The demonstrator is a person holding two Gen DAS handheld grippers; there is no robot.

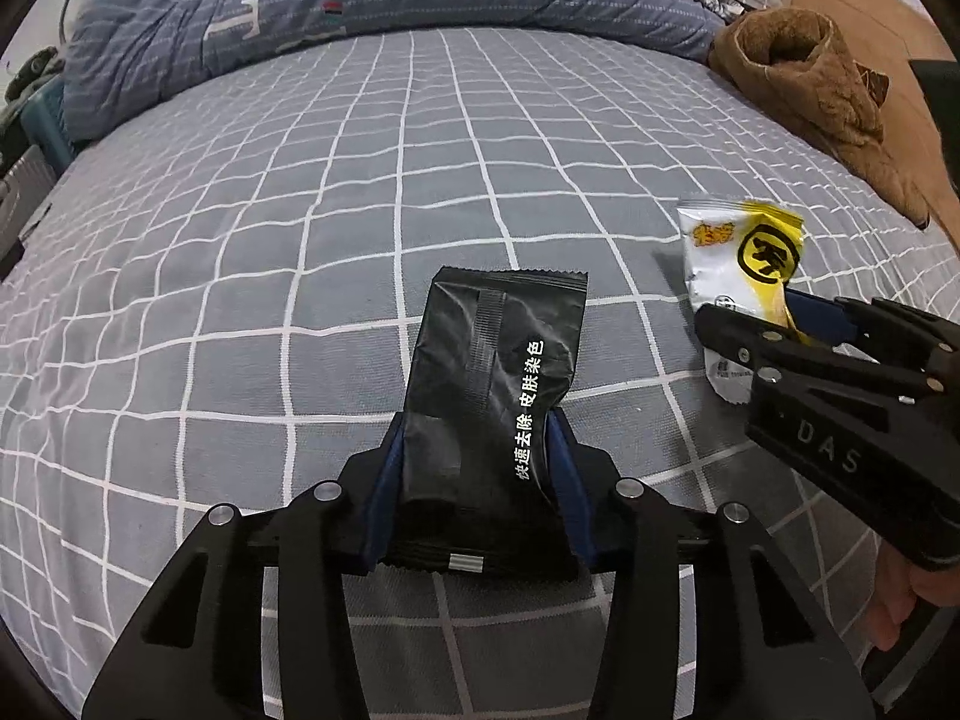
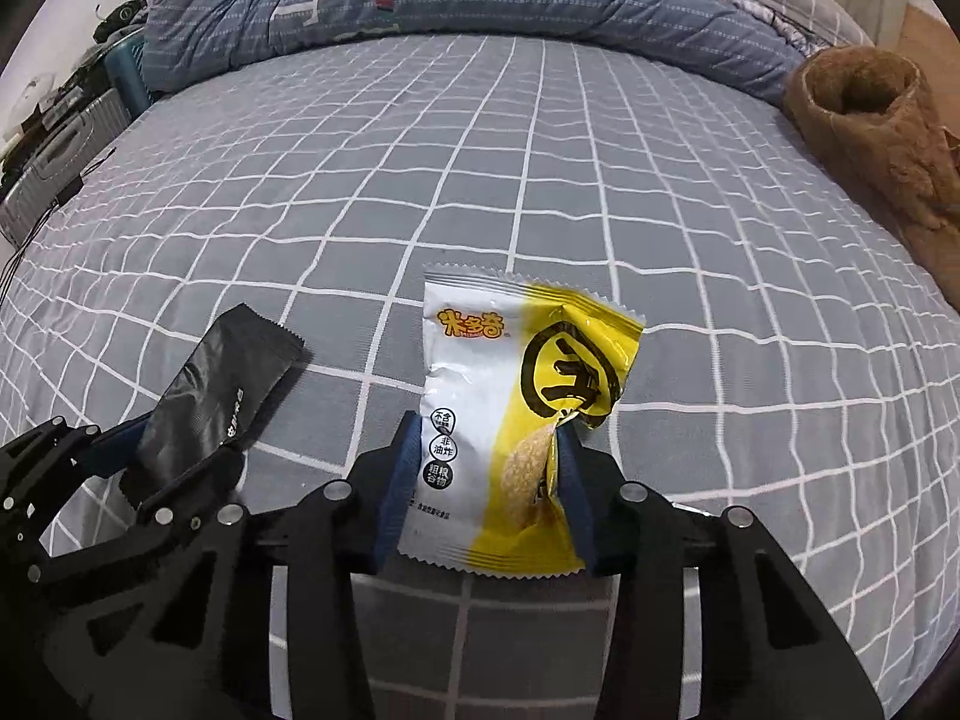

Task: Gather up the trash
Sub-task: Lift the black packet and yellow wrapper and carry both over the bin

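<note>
Two hand-held grippers each gripped a piece of trash above a bed point(image 1: 372, 192) covered in a grey sheet with a white grid. The left gripper point(image 1: 480, 450) had its blue-padded jaws pinching the lower half of a black wrapper point(image 1: 498, 360) printed with white Chinese characters, the packet's crimped top edge pointing toward the far edge of the bed. The right gripper point(image 2: 486, 450) had its jaws pinching a white-and-yellow snack wrapper point(image 2: 510, 396), which stood upright between the pads with its serrated top edge free.

Seen from the left wrist camera, the right gripper point(image 1: 774, 324) entered from the right, with the snack wrapper point(image 1: 738, 258) held over the sheet near the bed's right edge. From the right wrist camera, the left gripper point(image 2: 174, 456) appeared at lower left, the black wrapper point(image 2: 222, 396) tilted in its grasp.

A rumpled blue striped quilt point(image 1: 360, 6) lay along the far edge of the bed, and a brown fleece garment point(image 1: 822, 90) sat at the far right corner. A suitcase point(image 2: 66, 162) stood beside the bed's left edge.
</note>
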